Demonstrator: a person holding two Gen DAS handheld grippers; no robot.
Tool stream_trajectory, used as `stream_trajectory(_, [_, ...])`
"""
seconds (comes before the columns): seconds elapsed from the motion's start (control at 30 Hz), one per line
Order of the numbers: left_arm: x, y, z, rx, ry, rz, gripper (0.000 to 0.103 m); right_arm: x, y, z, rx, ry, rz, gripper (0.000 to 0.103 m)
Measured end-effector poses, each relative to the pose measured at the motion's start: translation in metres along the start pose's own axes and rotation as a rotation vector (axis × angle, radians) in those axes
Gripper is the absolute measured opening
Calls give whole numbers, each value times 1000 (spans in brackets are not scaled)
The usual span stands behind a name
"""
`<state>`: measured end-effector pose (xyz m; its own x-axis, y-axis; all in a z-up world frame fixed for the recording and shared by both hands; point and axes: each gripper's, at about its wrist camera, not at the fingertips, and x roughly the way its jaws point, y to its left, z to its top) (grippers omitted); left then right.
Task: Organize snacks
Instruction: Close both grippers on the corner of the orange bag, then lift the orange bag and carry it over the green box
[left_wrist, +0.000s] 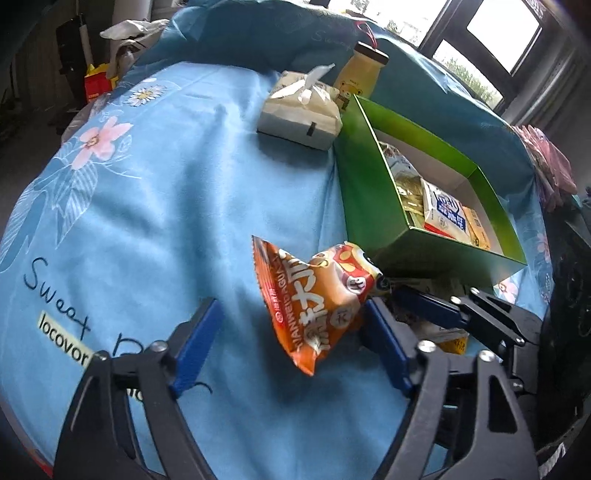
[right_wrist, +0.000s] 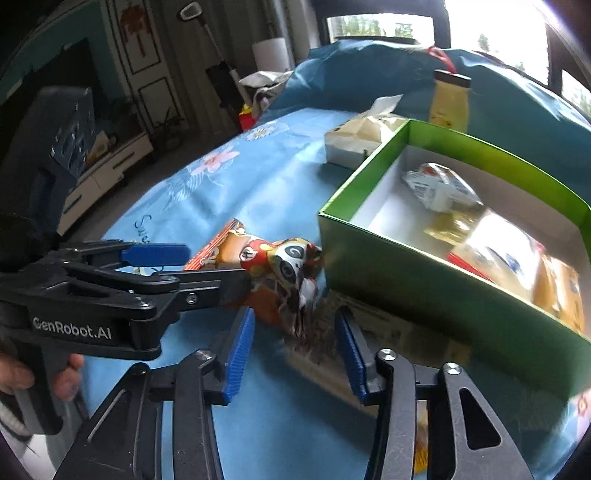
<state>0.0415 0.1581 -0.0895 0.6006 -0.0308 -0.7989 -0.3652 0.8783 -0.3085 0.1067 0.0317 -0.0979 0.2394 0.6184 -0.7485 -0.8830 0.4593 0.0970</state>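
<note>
Your left gripper (left_wrist: 291, 350) has its fingers spread around the orange snack bag (left_wrist: 317, 302) on the blue bedsheet (left_wrist: 166, 203), beside the green box (left_wrist: 373, 206). Your right gripper (right_wrist: 293, 350) fingers stand apart, pinching nothing.

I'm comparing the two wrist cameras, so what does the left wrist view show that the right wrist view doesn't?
Only the left wrist view shows the left gripper from behind, jaws apart around the orange snack bag, and the word "locavor" printed on the blue sheet.

Only the right wrist view shows a hand holding the left gripper, and the right gripper's own jaws.

Both show the bag, green box, tissue pack and yellow bottle.
</note>
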Motion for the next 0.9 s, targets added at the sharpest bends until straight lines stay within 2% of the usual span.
stream_trajectory(0.1, [3,0,1,4,9,-9,57,9,4,5,-41,17,-2,36])
stream_trajectory(0.13, [4,1,2,-1,13,-16,54,11,7,5,-62,23,-2,32])
stream_trajectory(0.17, [6,1,2,-2,18,-19,45,13,9,6,-75,26,1,25])
stream_trajectory(0.2, [7,1,1,0,24,-11,42,14,11,7,-84,33,10,21])
stream_trajectory(0.3, [8,3,1,-4,25,-17,41,17,14,8,-104,33,-5,20])
stream_trajectory(0.47, [7,9,4,-28,39,-51,40,11,6,12,-63,15,26,20])
stream_trajectory(0.63, [5,11,5,-26,40,-49,40,-2,-7,16,-6,-13,65,22])
stream_trajectory(0.83, [8,12,7,-15,46,-52,39,9,-5,20,8,6,92,22])
stream_trajectory(0.9, [9,12,8,-11,48,-50,37,15,0,22,-7,23,76,20])
